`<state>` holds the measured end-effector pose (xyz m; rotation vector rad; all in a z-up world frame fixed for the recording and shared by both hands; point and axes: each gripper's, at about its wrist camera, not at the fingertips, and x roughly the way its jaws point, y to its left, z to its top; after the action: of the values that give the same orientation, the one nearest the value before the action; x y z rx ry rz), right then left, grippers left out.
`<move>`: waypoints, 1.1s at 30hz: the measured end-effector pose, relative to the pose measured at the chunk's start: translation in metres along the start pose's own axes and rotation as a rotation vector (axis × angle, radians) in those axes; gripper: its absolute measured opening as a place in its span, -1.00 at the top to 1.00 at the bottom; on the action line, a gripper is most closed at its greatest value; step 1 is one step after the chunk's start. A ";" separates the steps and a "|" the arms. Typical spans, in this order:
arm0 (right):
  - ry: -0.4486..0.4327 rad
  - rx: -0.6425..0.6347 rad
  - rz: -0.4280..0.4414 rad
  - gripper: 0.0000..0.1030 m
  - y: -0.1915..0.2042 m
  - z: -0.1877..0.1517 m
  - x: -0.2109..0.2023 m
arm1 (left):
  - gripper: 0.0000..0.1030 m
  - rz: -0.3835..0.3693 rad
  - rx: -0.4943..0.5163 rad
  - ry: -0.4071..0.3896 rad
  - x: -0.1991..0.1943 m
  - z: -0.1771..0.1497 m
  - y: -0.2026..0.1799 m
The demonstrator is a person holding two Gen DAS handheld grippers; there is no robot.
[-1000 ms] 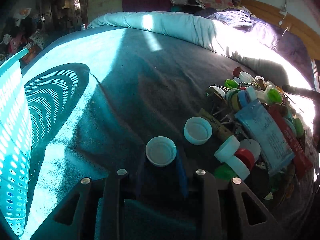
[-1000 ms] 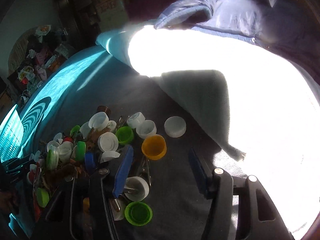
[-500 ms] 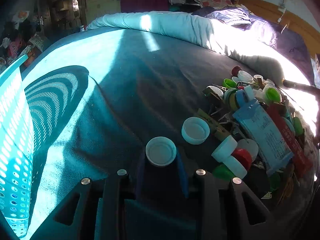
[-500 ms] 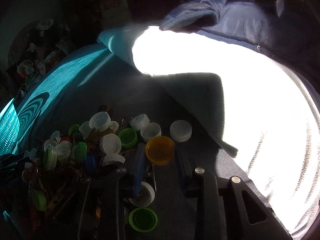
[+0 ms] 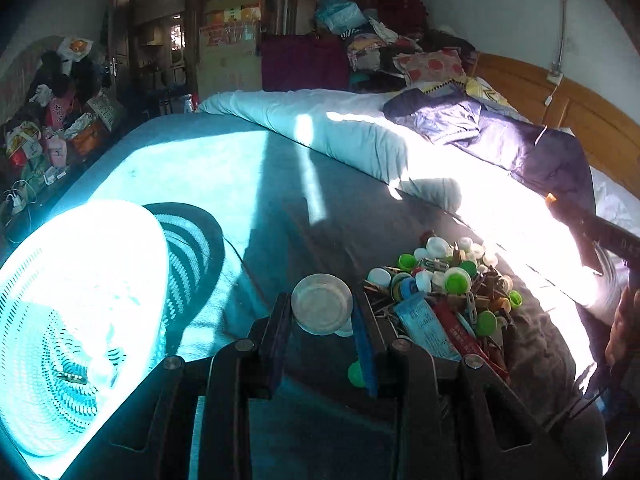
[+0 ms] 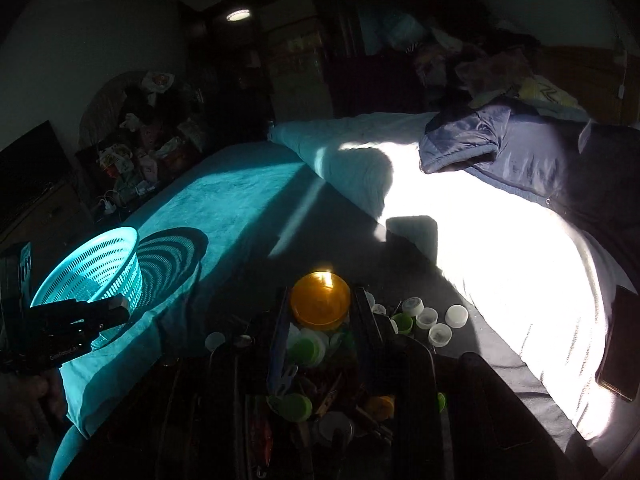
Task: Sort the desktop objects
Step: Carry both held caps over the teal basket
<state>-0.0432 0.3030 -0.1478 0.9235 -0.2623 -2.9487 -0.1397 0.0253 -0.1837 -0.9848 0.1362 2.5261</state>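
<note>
My left gripper (image 5: 322,312) is shut on a white bottle cap (image 5: 321,303), held in the air above the dark blanket. To its right lies the pile of caps, clothespins and sachets (image 5: 444,300). My right gripper (image 6: 320,308) is shut on an orange cap (image 6: 320,300), lifted over the same pile (image 6: 320,364). A turquoise perforated basket (image 5: 72,320) stands at the left, also seen as the basket (image 6: 96,268) in the right wrist view, with the left gripper's body (image 6: 68,328) just in front of it.
A folded white quilt (image 5: 348,132) and a dark blue jacket (image 5: 500,132) lie across the far side of the bed. A black phone (image 6: 622,344) rests on the sunlit quilt at the right. Loose white caps (image 6: 440,322) sit beside the pile.
Both grippers have risen off the blanket. The right gripper closed on the orange cap and lifted it. The left gripper carried its white cap upward, bringing the basket's inside into view.
</note>
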 end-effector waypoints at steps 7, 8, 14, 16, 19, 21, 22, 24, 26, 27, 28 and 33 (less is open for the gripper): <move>-0.043 -0.059 0.077 0.44 0.067 0.031 -0.018 | 0.39 0.092 -0.053 -0.085 -0.076 0.026 0.047; -0.047 -0.066 0.087 0.44 0.076 0.035 -0.019 | 0.39 0.103 -0.057 -0.097 -0.085 0.029 0.053; -0.059 -0.123 0.146 0.44 0.133 0.057 -0.019 | 0.39 0.159 -0.065 -0.144 -0.124 0.039 0.085; -0.061 -0.144 0.163 0.44 0.152 0.062 -0.018 | 0.39 0.172 -0.077 -0.150 -0.131 0.039 0.096; -0.064 -0.168 0.192 0.44 0.179 0.069 -0.017 | 0.39 0.185 -0.092 -0.150 -0.140 0.038 0.113; -0.067 -0.187 0.209 0.44 0.198 0.073 -0.019 | 0.39 0.195 -0.100 -0.147 -0.145 0.034 0.124; -0.068 -0.197 0.216 0.44 0.207 0.076 -0.018 | 0.39 0.197 -0.107 -0.143 -0.147 0.033 0.130; -0.069 -0.213 0.230 0.44 0.223 0.080 -0.017 | 0.39 0.208 -0.116 -0.136 -0.150 0.030 0.141; -0.068 -0.225 0.245 0.44 0.238 0.084 -0.014 | 0.39 0.216 -0.128 -0.133 -0.154 0.027 0.152; -0.067 -0.233 0.253 0.44 0.244 0.085 -0.012 | 0.39 0.222 -0.131 -0.133 -0.155 0.026 0.158; -0.066 -0.240 0.259 0.44 0.252 0.087 -0.011 | 0.39 0.230 -0.135 -0.131 -0.157 0.024 0.163; -0.060 -0.278 0.286 0.44 0.288 0.094 -0.003 | 0.39 0.267 -0.151 -0.119 -0.160 0.023 0.189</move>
<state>-0.0974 0.0331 -0.0205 0.6978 0.0156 -2.6619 -0.1279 -0.1967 -0.0713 -0.9215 0.0439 2.8681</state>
